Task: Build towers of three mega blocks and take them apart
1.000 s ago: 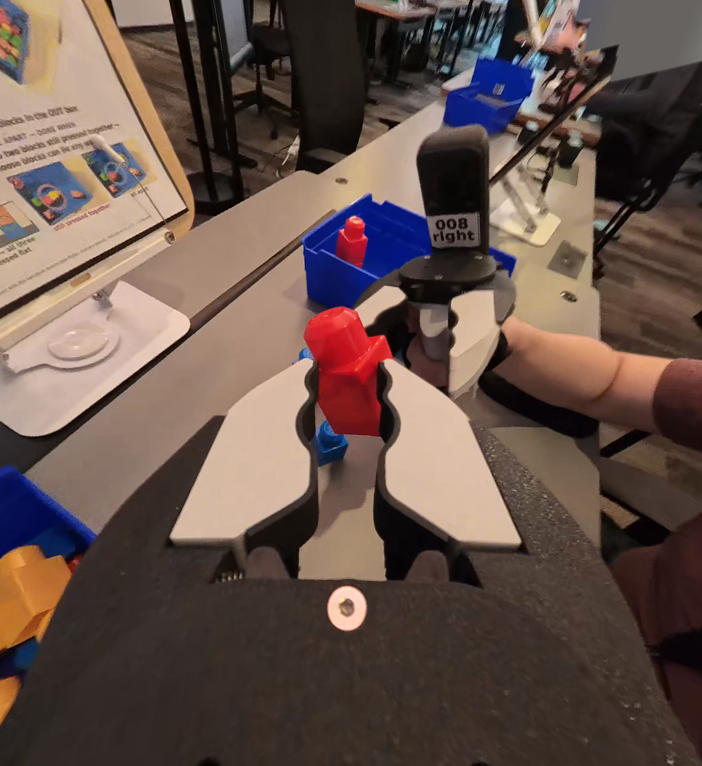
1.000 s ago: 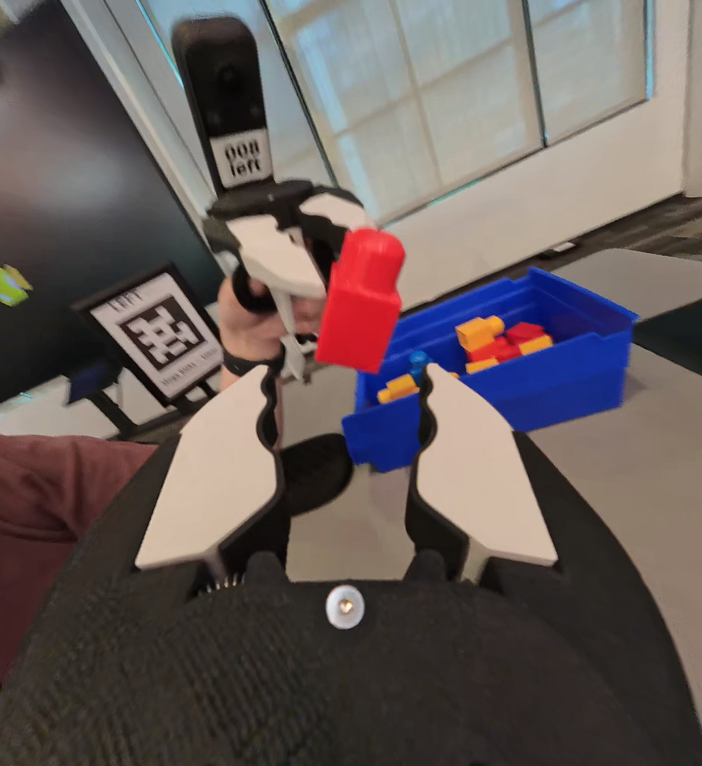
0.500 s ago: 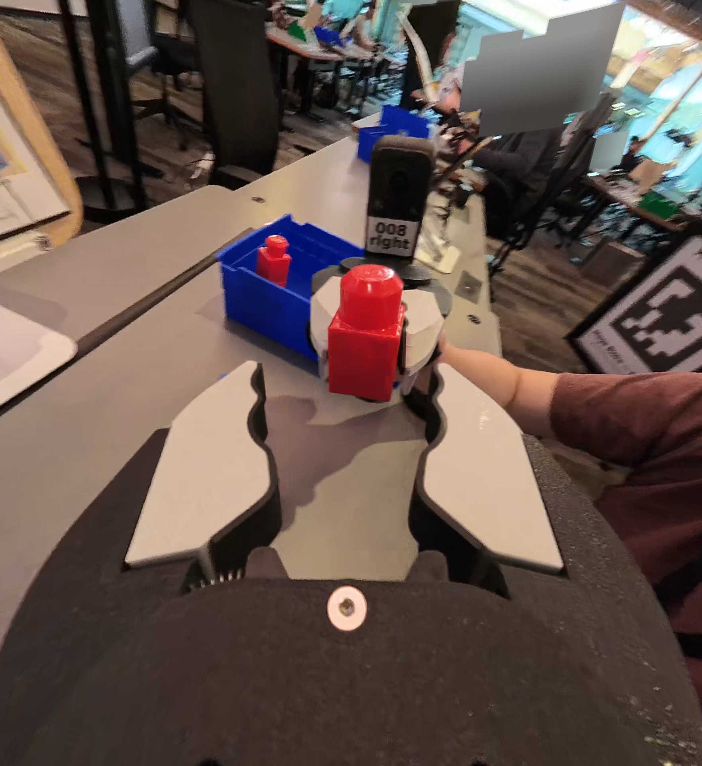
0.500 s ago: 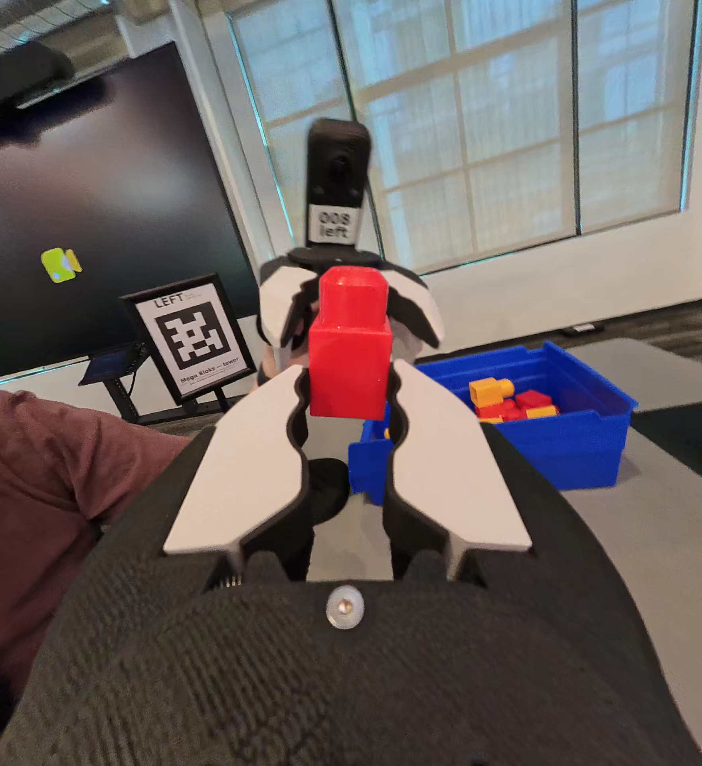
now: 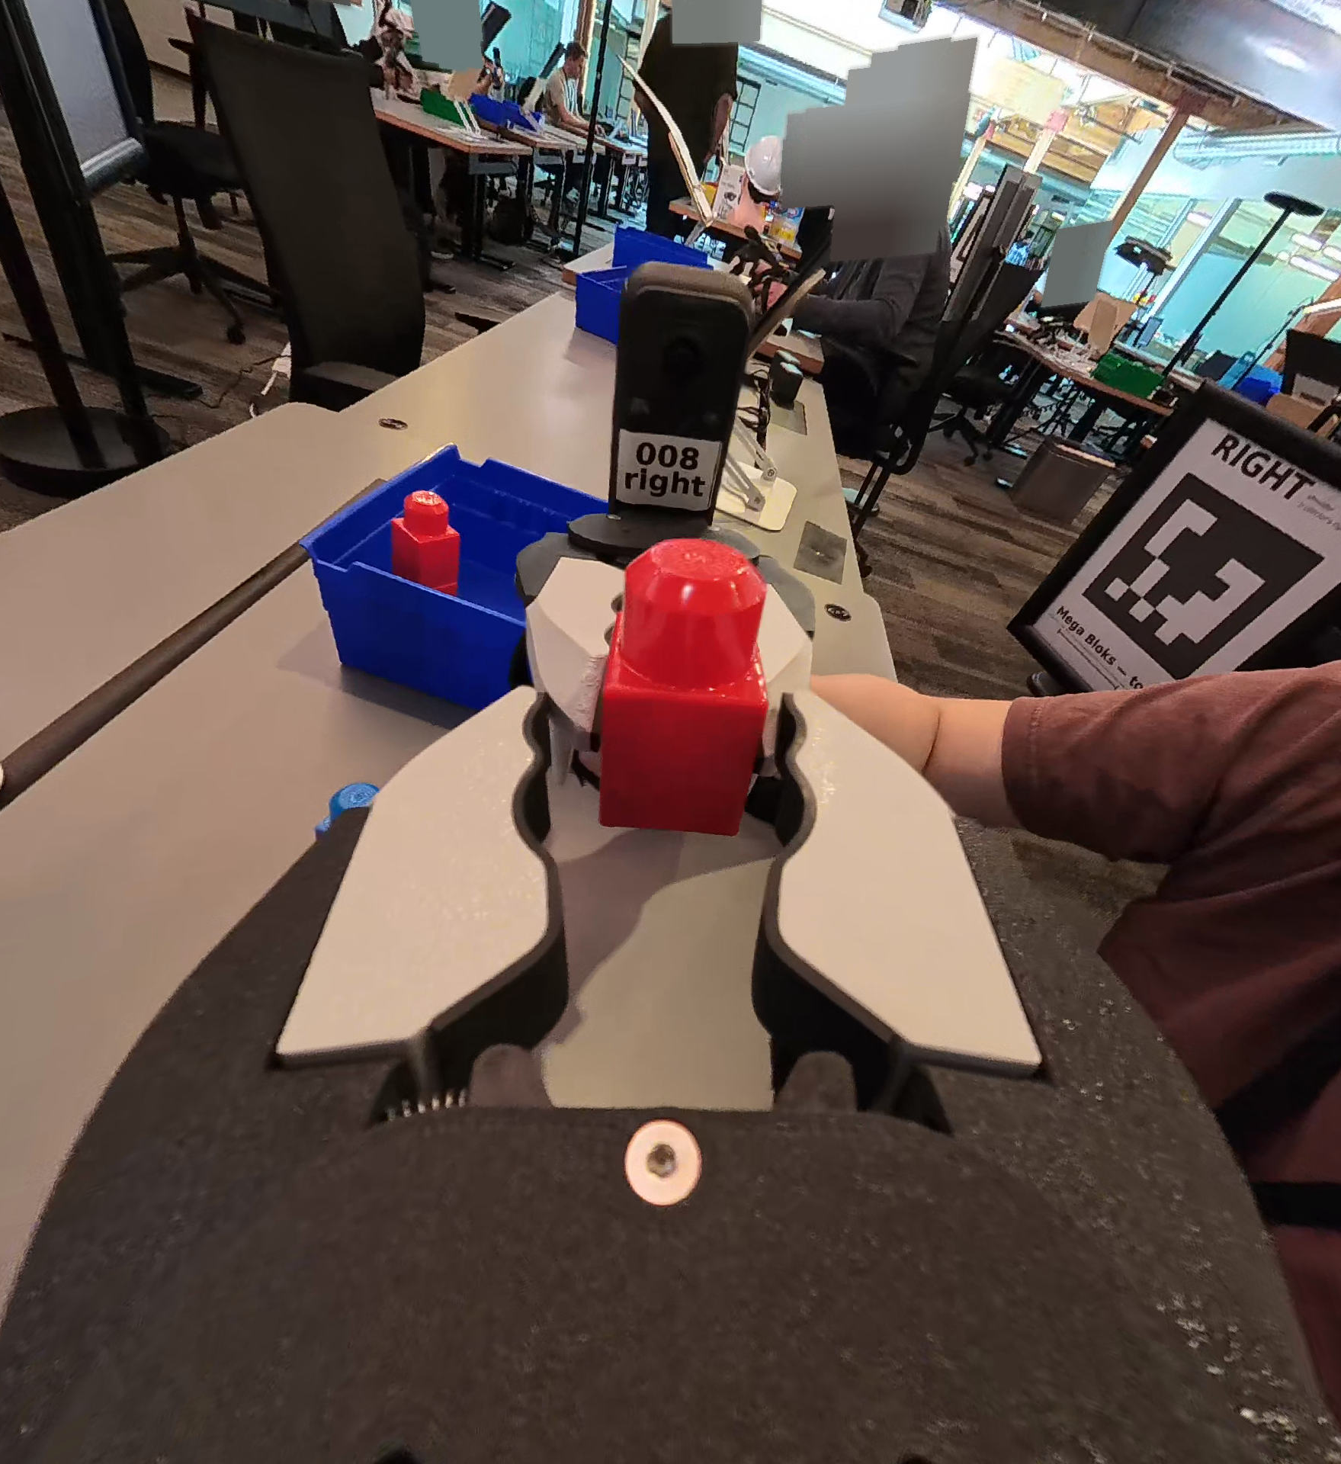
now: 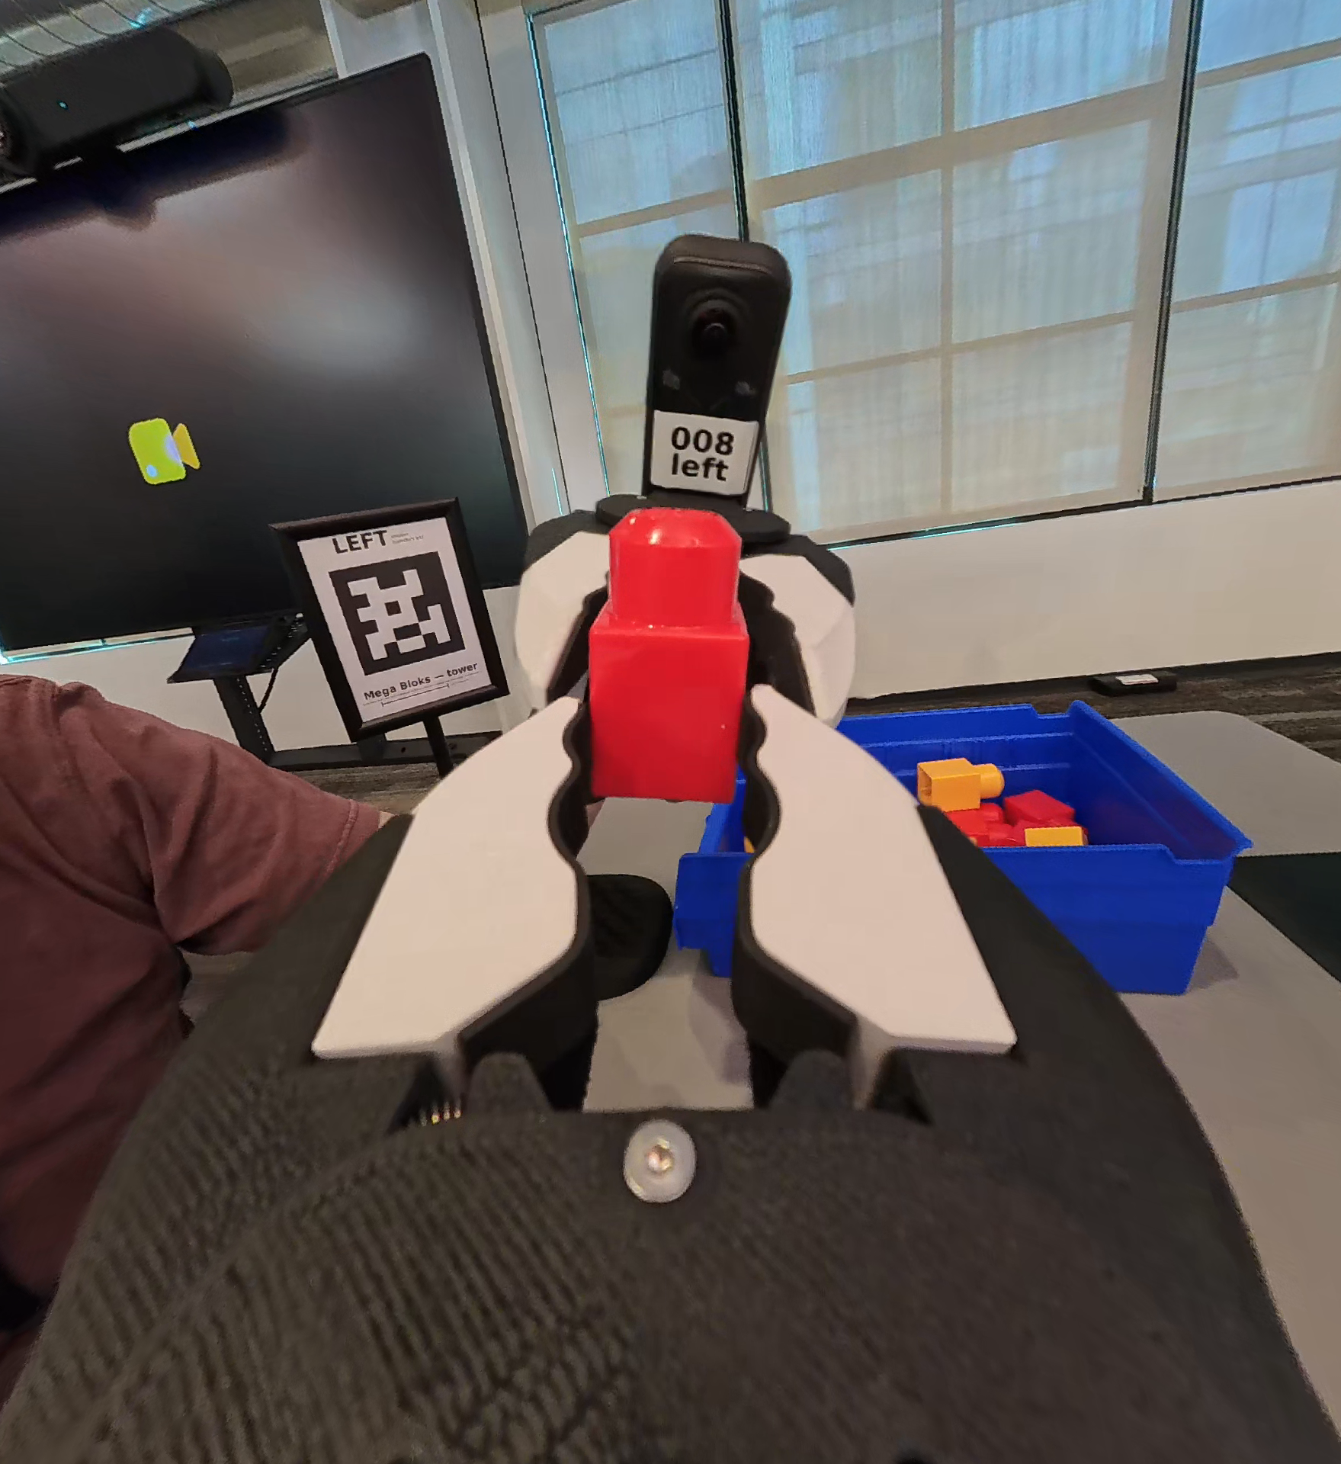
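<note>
one block: we see a red block above the blue bin.
right gripper: our fingers clamp it.
left gripper: our fingers stand apart around it.

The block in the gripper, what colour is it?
Red. The block shows best in the right wrist view, pinched between the right gripper's fingers.

You had a framed marker sign beside a dark screen, with windows behind.
</note>
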Motion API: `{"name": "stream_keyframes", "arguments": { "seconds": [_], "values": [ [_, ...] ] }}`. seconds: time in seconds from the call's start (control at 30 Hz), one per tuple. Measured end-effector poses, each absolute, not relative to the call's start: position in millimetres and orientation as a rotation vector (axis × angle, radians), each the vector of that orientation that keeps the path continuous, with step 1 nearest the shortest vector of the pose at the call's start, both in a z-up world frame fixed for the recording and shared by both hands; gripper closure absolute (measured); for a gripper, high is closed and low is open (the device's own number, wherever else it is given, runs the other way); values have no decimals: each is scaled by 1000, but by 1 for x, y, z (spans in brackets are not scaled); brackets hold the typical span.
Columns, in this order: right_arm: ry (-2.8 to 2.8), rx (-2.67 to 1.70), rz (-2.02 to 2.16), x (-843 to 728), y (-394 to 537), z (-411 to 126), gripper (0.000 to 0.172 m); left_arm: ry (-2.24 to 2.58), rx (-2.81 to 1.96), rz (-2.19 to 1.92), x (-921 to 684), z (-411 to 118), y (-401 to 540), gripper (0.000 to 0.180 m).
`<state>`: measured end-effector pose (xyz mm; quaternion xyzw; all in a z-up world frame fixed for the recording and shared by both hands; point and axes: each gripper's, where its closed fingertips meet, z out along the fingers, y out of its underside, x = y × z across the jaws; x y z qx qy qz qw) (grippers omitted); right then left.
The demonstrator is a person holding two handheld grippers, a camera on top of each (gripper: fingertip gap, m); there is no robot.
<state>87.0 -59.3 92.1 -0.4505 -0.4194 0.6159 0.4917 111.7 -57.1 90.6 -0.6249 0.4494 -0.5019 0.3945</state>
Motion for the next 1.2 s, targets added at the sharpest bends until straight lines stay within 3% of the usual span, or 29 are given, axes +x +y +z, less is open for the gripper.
{"name": "stream_keyframes", "arguments": {
  "seconds": [0.13, 0.23, 0.47, 0.63, 0.73, 0.8, 1.07, 1.13, 1.2],
  "values": [
    [-1036, -1088, 1475, 89, -59, 91, 135, 1145, -1574, -1264, 111, 91, -56, 130],
    [-1001, -1090, 1453, 92, -54, 94, 125, 1107, -1546, -1203, 104, 96, -47, 143],
    [-1016, -1145, 1372, 90, -47, 87, 123, 1148, -1534, -1124, 99, 97, -48, 143],
    [-1048, -1130, 1364, 87, -53, 86, 137, 1160, -1512, -1061, 100, 98, -50, 143],
    [-1110, -1091, 1352, 88, -62, 87, 137, 1215, -1472, -1075, 104, 98, -60, 144],
    [-1143, -1044, 1372, 88, -70, 89, 137, 1238, -1467, -1092, 108, 96, -64, 133],
    [-1163, -1042, 1326, 91, -69, 90, 137, 1282, -1431, -1009, 112, 96, -68, 144],
    [-1135, -1074, 1326, 92, -65, 91, 122, 1258, -1443, -940, 105, 97, -60, 144],
    [-1127, -1225, 1294, 93, -51, 80, 118, 1228, -1461, -890, 93, 100, -51, 144]
  ]
}}
